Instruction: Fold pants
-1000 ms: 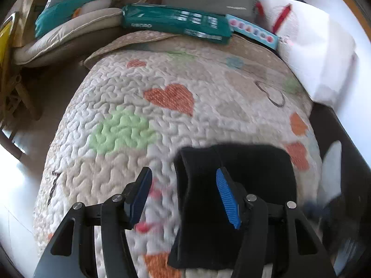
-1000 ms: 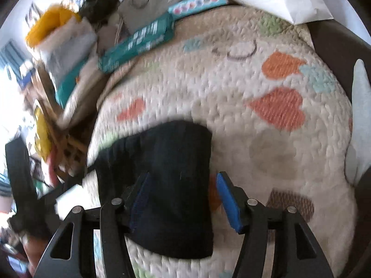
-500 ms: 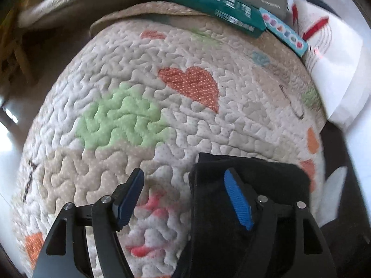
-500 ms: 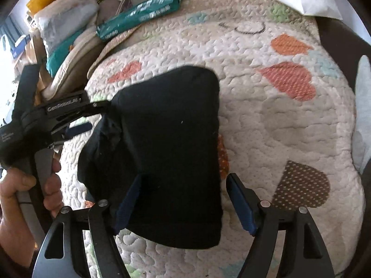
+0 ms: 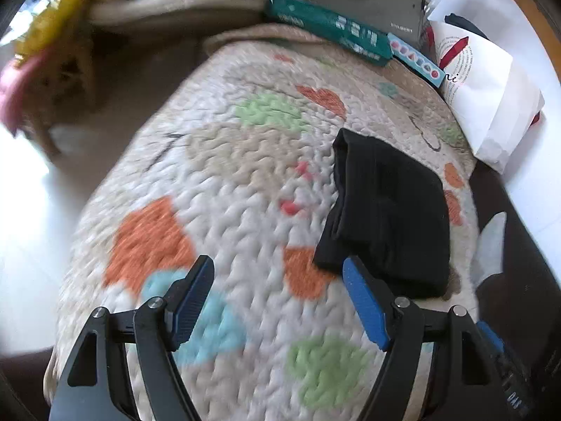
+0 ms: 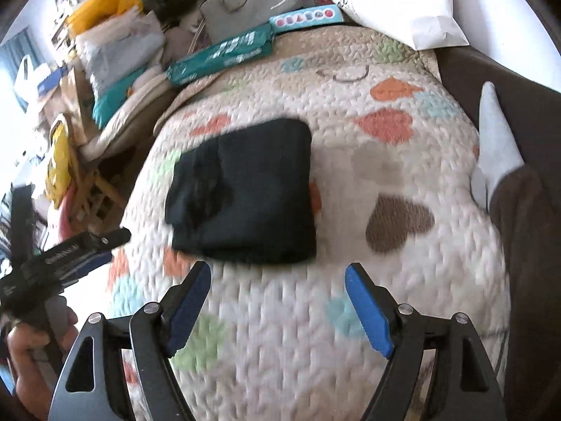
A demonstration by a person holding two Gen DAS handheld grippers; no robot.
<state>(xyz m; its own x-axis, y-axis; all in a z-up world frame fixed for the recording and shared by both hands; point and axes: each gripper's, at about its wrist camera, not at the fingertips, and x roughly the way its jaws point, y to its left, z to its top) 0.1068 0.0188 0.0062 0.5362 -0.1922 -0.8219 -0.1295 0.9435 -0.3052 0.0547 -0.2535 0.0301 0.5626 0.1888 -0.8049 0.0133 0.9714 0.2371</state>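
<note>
The black pants (image 5: 389, 207) lie folded into a compact rectangle on the quilted heart-pattern blanket (image 5: 245, 175). In the right wrist view the pants (image 6: 245, 193) sit just beyond my fingers, layered edges on the left side. My left gripper (image 5: 278, 298) is open and empty, above the blanket to the near left of the pants. My right gripper (image 6: 278, 301) is open and empty, just short of the pants' near edge. The left gripper also shows in the right wrist view (image 6: 63, 256), held by a hand at the far left.
A white paper bag (image 5: 491, 84) stands at the blanket's far right. A green box (image 5: 329, 29), a grey bag (image 5: 371, 3) and cushions (image 5: 175, 3) line the far edge. A dark sofa (image 6: 526, 245) with a pale cloth (image 6: 494, 133) lies right. Clutter and a wooden stool (image 6: 87, 182) stand left.
Both grippers have drawn back from the folded pants, which now lie free on the blanket. The left gripper moved back and left; the right one pulled back and up.
</note>
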